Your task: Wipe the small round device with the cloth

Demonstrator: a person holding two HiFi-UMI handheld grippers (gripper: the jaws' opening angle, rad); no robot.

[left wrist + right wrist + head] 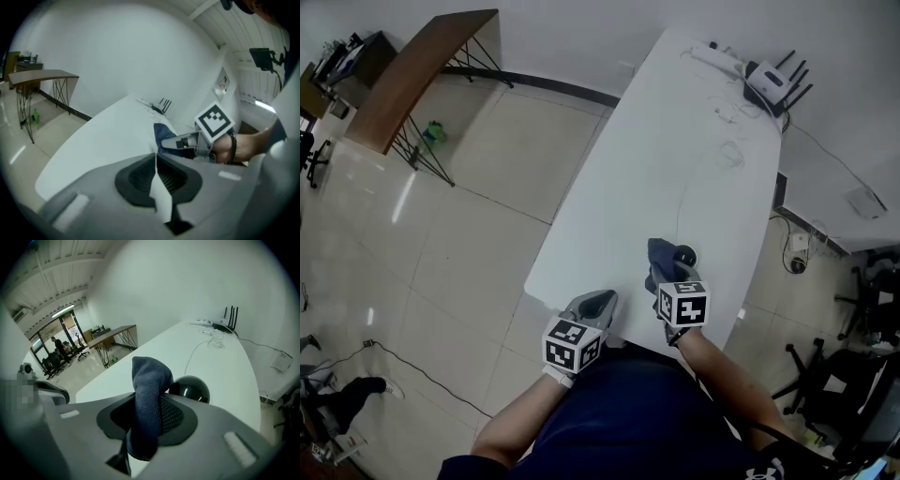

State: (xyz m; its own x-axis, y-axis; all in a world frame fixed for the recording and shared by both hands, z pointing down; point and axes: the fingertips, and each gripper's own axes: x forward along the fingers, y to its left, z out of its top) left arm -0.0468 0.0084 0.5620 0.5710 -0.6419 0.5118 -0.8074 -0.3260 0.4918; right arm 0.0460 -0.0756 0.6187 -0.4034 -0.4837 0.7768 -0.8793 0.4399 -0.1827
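Note:
A small round black device (685, 254) (190, 388) sits on the white table (675, 131), a thin white cable running from it toward the far end. My right gripper (664, 273) (150, 420) is shut on a dark blue cloth (149, 401) (661, 261) that sticks up between its jaws, just on the near side of the device. In the left gripper view the cloth (164, 134) shows beside the right gripper (180, 142). My left gripper (598, 306) (156, 171) is shut with nothing in it, over the table's near edge to the left.
A white router with black antennas (773, 82) and a power strip (717, 53) lie with loose cables at the table's far end. A wooden desk (412, 75) stands on the tiled floor at left. Office chairs (872, 300) stand at right.

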